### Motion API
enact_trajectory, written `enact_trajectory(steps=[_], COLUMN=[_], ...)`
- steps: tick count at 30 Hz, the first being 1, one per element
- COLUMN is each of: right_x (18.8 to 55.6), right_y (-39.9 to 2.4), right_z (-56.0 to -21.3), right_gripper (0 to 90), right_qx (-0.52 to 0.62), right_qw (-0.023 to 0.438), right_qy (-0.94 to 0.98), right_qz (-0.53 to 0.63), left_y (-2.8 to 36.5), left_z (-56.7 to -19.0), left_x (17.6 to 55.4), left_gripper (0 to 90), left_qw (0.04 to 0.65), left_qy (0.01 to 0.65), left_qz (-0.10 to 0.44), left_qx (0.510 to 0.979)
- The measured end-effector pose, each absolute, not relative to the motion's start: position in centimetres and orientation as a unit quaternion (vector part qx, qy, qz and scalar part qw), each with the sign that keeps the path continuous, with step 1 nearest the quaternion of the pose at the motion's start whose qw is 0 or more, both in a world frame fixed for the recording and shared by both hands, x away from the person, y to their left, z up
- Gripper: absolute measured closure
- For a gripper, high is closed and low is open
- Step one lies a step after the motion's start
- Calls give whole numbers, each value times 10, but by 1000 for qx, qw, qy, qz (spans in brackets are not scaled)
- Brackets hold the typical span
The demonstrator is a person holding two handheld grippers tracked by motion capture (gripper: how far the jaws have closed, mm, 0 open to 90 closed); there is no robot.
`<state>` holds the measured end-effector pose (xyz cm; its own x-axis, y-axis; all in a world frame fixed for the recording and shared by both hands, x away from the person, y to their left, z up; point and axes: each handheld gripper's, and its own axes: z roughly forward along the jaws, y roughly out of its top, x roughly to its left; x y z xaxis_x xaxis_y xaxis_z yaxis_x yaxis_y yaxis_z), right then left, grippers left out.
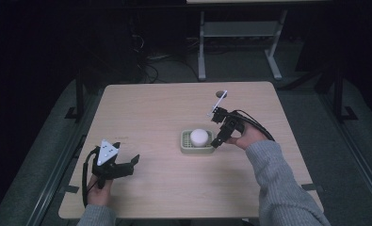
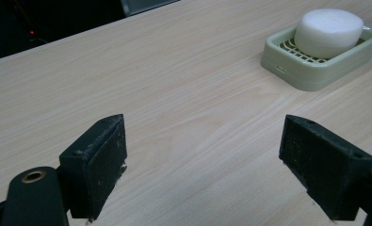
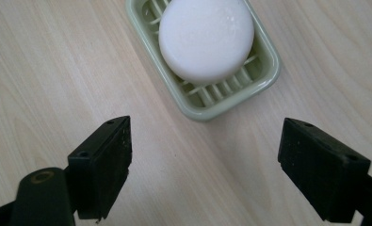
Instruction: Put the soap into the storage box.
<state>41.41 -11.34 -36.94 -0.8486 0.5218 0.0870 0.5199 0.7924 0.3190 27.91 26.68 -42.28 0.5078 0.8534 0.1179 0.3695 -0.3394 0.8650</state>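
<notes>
A round white soap bar (image 1: 199,137) lies in a pale green slatted soap dish (image 1: 185,147) near the middle of the wooden table. In the right gripper view the soap (image 3: 206,37) and dish (image 3: 221,103) lie just ahead of my right gripper (image 3: 205,169), whose jaws stand wide apart and hold nothing. From above, that right gripper (image 1: 219,141) hovers at the dish's right edge. My left gripper (image 1: 127,165) rests near the table's front left, open and holding nothing. Its own camera shows the left gripper (image 2: 202,165) with the soap (image 2: 328,32) and dish (image 2: 311,77) far off at the upper right.
The light wooden table (image 1: 146,113) has a small round hole (image 1: 220,94) near its back edge. Behind it, on the dark floor, stand the grey legs of another table (image 1: 238,42) and some cables (image 1: 148,61).
</notes>
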Motion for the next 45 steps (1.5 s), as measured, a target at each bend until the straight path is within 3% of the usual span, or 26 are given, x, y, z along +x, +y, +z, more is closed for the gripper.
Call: enact_trajectory(steps=[45], right_x=[358], right_y=[-189], right_z=[-391], right_gripper=[188], right_qx=[327], right_qw=[0], right_qy=[925], right_qz=[196], left_y=[266], left_z=[-423], left_x=[278], left_gripper=[152], left_qw=[412], left_qy=[401], left_qz=[294], left_qx=[764])
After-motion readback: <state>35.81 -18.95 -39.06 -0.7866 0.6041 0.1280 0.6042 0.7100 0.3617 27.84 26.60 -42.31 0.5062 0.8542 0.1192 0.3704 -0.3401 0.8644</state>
